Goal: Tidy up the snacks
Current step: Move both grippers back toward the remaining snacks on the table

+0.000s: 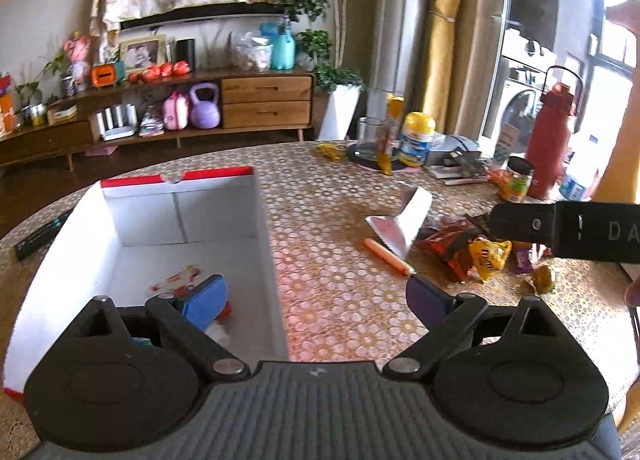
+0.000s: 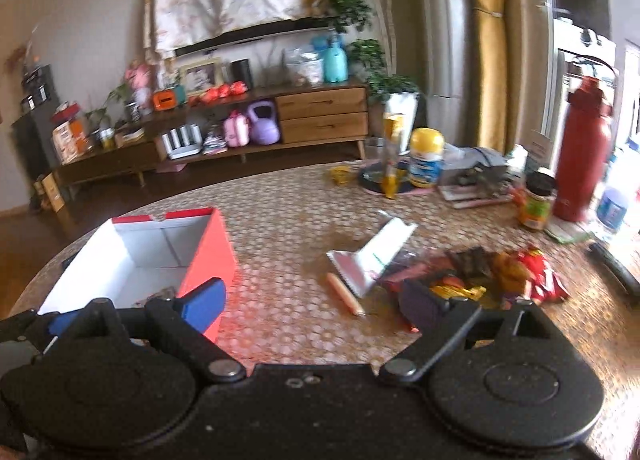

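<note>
Blue-padded L gripper (image 1: 316, 298) nearest: fingers wide apart, nothing between them, left pad over the red-and-white box (image 1: 256, 195), right pad over bare patterned tabletop (image 1: 332, 219). Box open-topped, near left; a few small wrappers on its floor. R gripper (image 2: 316, 302) likewise spread and empty, straddling box corner and table. Mid right: orange sausage stick (image 1: 387, 256) beside silver pouch (image 1: 404, 221), then heap of snack packets (image 1: 464, 248). Far right: yellow-lidded jar (image 1: 417, 138), red flask (image 1: 550, 139).
</note>
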`<state>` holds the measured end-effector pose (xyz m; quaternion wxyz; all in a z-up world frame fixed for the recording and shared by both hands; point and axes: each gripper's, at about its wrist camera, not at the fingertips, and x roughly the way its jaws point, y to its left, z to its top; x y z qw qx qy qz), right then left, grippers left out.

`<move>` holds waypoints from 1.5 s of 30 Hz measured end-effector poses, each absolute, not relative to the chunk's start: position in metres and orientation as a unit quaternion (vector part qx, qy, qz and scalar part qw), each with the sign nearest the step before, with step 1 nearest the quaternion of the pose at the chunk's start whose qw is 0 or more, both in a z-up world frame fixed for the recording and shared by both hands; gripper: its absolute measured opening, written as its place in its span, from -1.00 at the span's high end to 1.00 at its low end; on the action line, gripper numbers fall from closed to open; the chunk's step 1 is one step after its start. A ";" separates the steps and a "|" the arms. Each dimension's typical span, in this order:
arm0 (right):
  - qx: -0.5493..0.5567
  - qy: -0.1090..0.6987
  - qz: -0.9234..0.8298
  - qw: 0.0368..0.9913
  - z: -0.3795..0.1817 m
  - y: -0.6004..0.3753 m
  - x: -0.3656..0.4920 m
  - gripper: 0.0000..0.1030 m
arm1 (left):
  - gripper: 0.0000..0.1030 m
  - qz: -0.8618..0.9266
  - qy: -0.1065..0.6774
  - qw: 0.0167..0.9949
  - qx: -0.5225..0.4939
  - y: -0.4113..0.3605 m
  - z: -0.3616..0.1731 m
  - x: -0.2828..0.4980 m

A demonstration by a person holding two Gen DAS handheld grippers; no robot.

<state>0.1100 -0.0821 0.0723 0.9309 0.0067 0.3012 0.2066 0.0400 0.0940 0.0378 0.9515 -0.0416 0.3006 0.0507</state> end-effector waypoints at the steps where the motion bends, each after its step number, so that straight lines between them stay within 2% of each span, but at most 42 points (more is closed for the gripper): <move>1: 0.010 0.299 0.202 0.933 0.071 -0.088 0.108 -0.83 | -0.88 0.047 0.300 0.952 -0.040 0.090 0.038 0.041; 23: 0.062 0.296 0.108 0.947 0.040 -0.179 0.109 -0.83 | -0.89 -0.030 0.303 0.952 0.019 0.029 0.037 0.096; 45: 0.091 0.332 0.075 0.936 -0.007 -0.210 0.152 -0.83 | -0.89 -0.055 0.350 0.931 0.084 -0.001 0.019 0.211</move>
